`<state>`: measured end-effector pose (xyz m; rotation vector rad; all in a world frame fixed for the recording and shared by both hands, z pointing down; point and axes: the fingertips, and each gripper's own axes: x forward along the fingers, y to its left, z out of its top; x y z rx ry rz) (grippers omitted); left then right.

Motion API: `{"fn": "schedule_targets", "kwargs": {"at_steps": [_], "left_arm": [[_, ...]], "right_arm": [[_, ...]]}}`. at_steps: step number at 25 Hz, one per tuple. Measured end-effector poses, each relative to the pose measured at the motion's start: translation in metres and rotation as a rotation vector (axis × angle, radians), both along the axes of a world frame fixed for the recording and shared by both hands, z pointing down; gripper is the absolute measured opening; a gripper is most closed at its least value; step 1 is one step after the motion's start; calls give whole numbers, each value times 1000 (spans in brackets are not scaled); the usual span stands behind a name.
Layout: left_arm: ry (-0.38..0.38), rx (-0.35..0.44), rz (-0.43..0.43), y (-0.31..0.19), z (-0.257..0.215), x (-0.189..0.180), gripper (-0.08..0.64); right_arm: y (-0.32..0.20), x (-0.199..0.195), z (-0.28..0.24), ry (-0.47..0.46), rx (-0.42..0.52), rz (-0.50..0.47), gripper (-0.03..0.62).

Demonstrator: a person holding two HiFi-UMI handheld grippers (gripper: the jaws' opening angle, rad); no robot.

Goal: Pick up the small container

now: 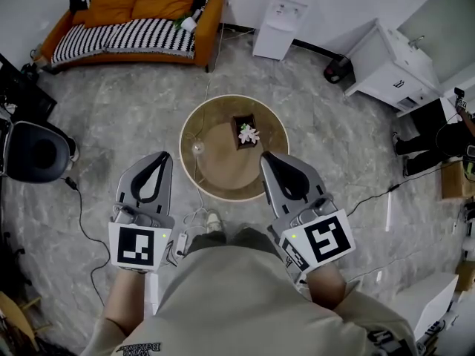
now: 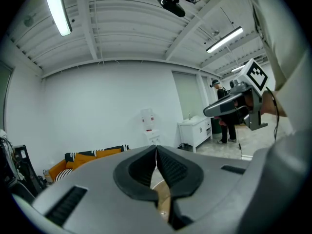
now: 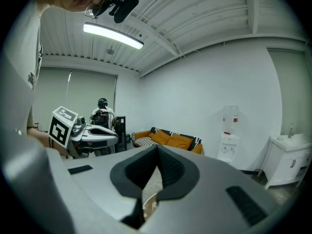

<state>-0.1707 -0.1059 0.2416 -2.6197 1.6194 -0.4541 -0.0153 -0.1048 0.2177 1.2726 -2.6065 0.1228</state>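
Jaws closed and empty on left hand-held gripper (image 1: pixel 164 157) and right hand-held gripper (image 1: pixel 266 157), flanking the round counter (image 1: pixel 223 166) bearing the container (image 1: pixel 246 131).

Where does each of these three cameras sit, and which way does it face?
Head view: on the person's head, looking steeply down at the round table and small container; left gripper, right gripper, forearms and torso show.
Left gripper view: on the left gripper, looking along its shut jaws across the room; the right gripper shows at right.
Right gripper view: on the right gripper, along its shut jaws; the left gripper shows at left.
Shared: both gripper views catch the orange sofa and water dispenser.
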Motion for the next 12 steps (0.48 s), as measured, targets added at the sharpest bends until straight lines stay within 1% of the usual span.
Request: {"fn": "schedule_targets", "kwargs": {"at_steps": [7, 10, 12], "left_arm": [[5, -7, -45, -15, 7, 0, 8], [3, -3, -86, -21, 11, -1, 8], [22, -11, -109, -23, 14, 0, 8]], "right_arm": [[-24, 7, 13, 3, -27, -16, -4], [-32, 10, 16, -3, -34, -25, -3], [-35, 13, 19, 0, -36, -34, -3]]}}
